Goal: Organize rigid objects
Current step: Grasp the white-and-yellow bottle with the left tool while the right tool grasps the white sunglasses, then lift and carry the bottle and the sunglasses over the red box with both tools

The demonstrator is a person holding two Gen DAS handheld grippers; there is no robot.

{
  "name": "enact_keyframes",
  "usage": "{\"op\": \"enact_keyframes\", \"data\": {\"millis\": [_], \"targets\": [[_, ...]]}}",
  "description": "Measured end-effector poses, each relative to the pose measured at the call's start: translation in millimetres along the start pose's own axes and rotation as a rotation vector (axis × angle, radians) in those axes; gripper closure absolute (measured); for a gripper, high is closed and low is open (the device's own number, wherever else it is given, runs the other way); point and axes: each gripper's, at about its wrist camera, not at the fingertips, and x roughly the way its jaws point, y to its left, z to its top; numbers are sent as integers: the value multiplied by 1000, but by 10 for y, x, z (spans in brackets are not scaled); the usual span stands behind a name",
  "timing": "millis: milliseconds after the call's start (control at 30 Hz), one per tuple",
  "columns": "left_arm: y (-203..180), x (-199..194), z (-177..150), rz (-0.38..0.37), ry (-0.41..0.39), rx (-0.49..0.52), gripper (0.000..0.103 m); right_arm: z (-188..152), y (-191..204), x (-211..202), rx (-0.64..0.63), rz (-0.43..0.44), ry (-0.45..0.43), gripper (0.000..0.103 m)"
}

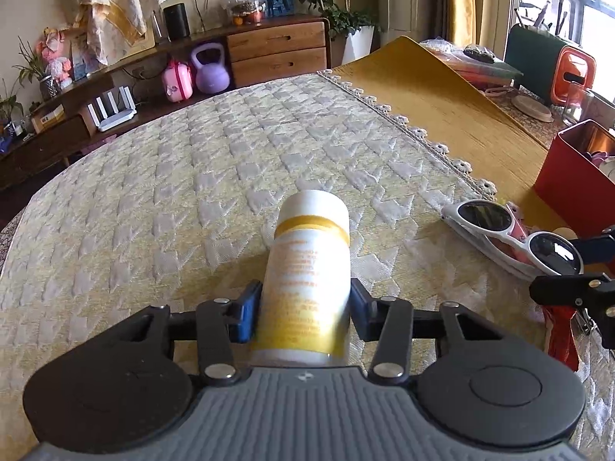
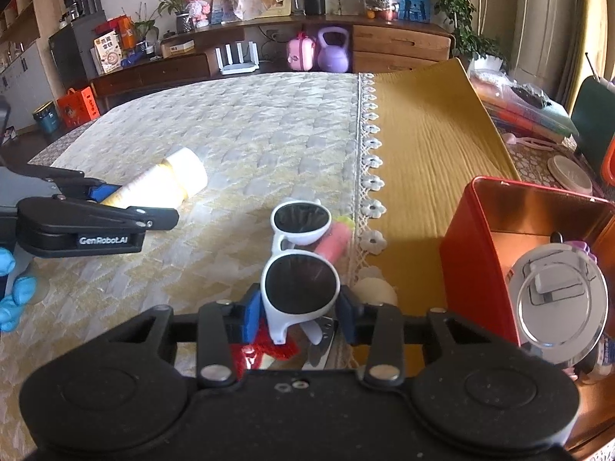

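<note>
My left gripper [image 1: 305,309] is shut on a white bottle with yellow bands [image 1: 307,276], held lying along the fingers just above the quilted cloth; it also shows in the right wrist view [image 2: 161,186]. My right gripper [image 2: 300,309] is shut on white-framed sunglasses [image 2: 298,265], gripping the near lens; they also show in the left wrist view [image 1: 515,234]. A pink object [image 2: 334,240] lies under the sunglasses. A red tin box [image 2: 484,257] stands open at the right, with a round mirror [image 2: 557,297] inside.
A red shiny wrapper [image 2: 265,349] and a metal piece [image 2: 321,342] lie under my right gripper. A yellow cloth [image 2: 423,134] covers the table's right part. Books [image 2: 526,111] and a plate [image 2: 569,173] sit at the far right. A sideboard [image 2: 269,50] stands behind the table.
</note>
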Motion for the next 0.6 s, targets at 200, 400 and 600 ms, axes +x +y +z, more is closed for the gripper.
{"op": "enact_keyframes", "data": {"millis": [200, 400, 600], "targets": [[-42, -78, 1, 8, 4, 11, 59, -4, 2, -108, -5, 6, -22, 64], [-60, -239, 20, 10, -6, 3, 59, -7, -2, -257, -14, 11, -47, 64], [-112, -433, 65, 4, -25, 2, 59, -22, -13, -433, -27, 23, -68, 96]]}}
